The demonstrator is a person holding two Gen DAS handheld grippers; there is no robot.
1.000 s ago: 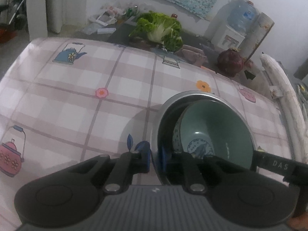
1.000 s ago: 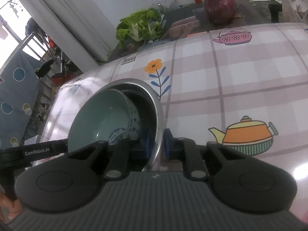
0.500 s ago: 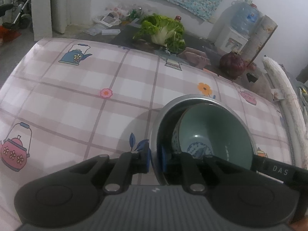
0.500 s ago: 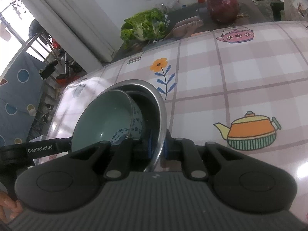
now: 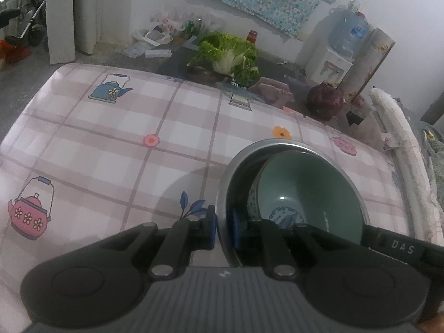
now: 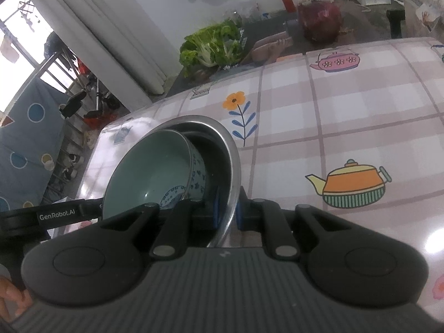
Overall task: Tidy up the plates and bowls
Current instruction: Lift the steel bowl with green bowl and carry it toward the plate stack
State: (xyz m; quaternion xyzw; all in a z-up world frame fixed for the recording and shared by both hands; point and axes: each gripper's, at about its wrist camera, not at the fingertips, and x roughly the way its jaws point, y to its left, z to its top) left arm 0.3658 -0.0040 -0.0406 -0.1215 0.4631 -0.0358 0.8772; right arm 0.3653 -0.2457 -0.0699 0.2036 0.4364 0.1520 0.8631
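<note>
At the bottom centre of the left wrist view, the left gripper (image 5: pixel 222 229) was clamped narrowly on the near rim of the steel bowl (image 5: pixel 277 145), one blue pad outside the wall and one inside. Likewise, low in the right wrist view, the right gripper (image 6: pixel 227 213) pinched the opposite rim of the same steel bowl (image 6: pixel 222 136), so both grippers held it from either side. Nested inside, tilted against the inner wall, sat the green ceramic bowl (image 5: pixel 308 191) with its blue patterned outside, also seen left of centre in the right view (image 6: pixel 149 174). The nesting appeared done; what seemed left was carrying the pair to its place and setting it down, though no destination or plates showed. A shadow on the checked tablecloth (image 5: pixel 111 149) left of the bowl suggested it was raised off the table, with each gripper angled downward and inward. Further back, at the upper centre, lay a leafy cabbage (image 5: pixel 230 55), with a water dispenser (image 5: pixel 341 44) at the upper right.
</note>
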